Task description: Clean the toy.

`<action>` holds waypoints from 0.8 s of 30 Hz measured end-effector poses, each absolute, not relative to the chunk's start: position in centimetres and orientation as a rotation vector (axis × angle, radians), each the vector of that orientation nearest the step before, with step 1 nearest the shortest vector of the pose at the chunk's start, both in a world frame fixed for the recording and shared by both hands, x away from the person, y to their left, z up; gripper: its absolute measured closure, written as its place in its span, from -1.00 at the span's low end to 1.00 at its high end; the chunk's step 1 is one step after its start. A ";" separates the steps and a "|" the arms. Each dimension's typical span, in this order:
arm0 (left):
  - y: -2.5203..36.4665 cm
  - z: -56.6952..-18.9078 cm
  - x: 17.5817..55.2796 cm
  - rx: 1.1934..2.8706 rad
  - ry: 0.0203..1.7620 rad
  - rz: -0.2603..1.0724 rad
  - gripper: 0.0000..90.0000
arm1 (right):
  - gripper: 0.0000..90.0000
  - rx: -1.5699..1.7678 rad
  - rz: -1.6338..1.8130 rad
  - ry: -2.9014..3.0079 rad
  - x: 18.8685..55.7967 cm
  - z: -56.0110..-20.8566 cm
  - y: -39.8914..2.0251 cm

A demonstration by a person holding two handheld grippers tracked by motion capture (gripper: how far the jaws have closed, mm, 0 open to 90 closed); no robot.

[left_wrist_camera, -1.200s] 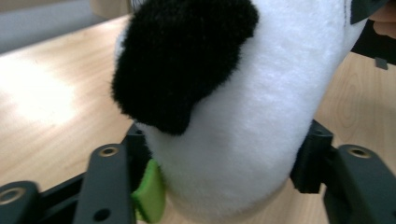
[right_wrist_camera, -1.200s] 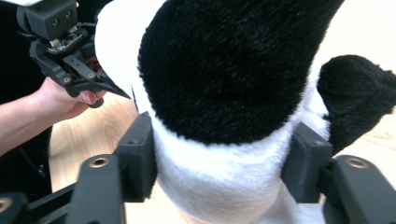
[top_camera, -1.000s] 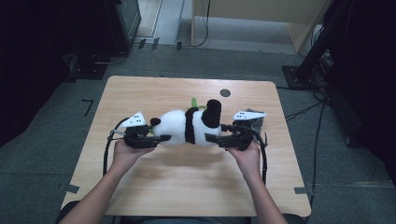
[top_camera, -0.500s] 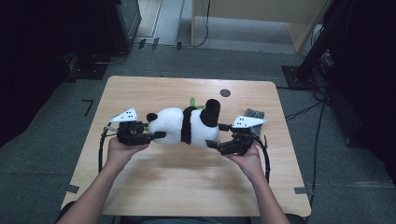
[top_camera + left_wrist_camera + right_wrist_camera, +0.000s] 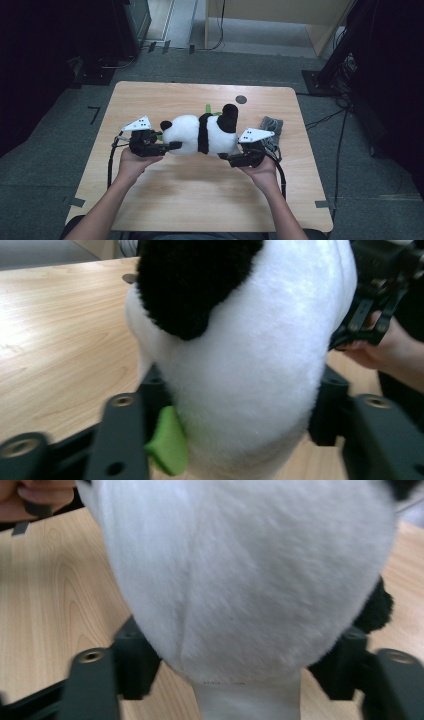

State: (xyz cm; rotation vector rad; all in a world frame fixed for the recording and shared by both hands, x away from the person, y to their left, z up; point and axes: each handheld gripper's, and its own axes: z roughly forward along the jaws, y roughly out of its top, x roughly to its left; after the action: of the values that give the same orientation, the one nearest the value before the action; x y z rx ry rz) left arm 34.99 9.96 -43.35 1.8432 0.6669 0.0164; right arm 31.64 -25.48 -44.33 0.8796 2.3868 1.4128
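Between the left tool point(image 5: 172, 146) and right tool point(image 5: 224, 157), both half-open around its ends, the plush panda point(image 5: 200, 134) lies on the counter point(image 5: 165, 200), soft, light and squashy, best gripped around its body.

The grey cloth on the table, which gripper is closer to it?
Right. The right gripper sits just beside the grey cloth, at the toy panda's near end. The left gripper is at the panda's far end, across the toy from the cloth.
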 end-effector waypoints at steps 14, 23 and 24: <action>9.9 -44.0 34.8 1.894 0.561 0.087 -0.53 | -0.09 1.097 1.533 2.396 32.3 -43.4 -26.5; 9.6 -44.8 34.2 1.985 0.448 0.142 -0.55 | -0.05 1.273 1.650 2.370 32.6 -43.0 -27.5; 9.6 -45.0 34.2 1.995 0.449 0.134 -0.54 | -0.05 1.280 1.664 2.365 32.6 -43.1 -27.6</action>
State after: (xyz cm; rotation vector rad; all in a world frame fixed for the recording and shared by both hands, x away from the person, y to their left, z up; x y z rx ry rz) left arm 34.20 9.58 -44.99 1.9947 0.4489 0.1344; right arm 32.63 -27.64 -43.06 1.2801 2.3653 1.6638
